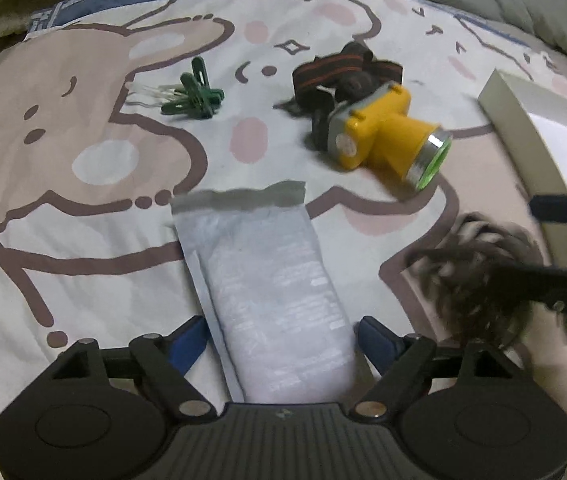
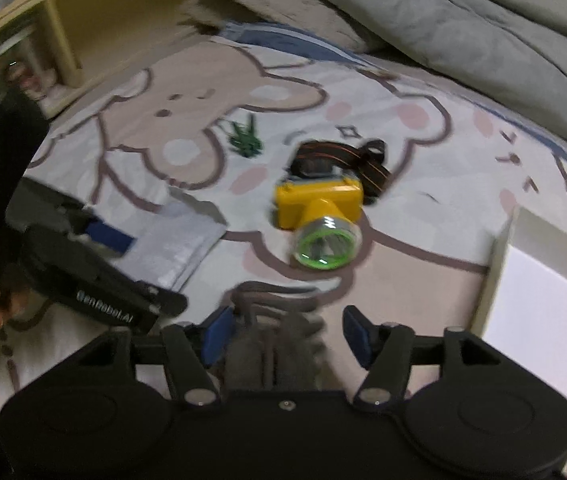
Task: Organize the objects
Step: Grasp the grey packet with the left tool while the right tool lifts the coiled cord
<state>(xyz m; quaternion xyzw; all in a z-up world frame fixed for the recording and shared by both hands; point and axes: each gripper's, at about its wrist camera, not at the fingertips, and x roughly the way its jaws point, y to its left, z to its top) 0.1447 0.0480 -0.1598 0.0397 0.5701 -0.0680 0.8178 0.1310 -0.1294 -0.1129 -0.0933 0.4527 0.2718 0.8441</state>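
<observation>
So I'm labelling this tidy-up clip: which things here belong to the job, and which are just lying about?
Job:
- grey pouch, between the open left gripper
- dark brown bundle, between the open right gripper
- yellow headlamp
- green clips
- white box, probably the container

Lying about:
- grey quilt
- cartoon bedsheet

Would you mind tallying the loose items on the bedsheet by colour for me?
Yellow: 1, the headlamp
Green: 1 cluster of clothespins; the number of pegs cannot be told
Grey-white: 1, the sealed pouch
Dark brown: 1, the fuzzy item, too blurred to name
Total: 4
</observation>
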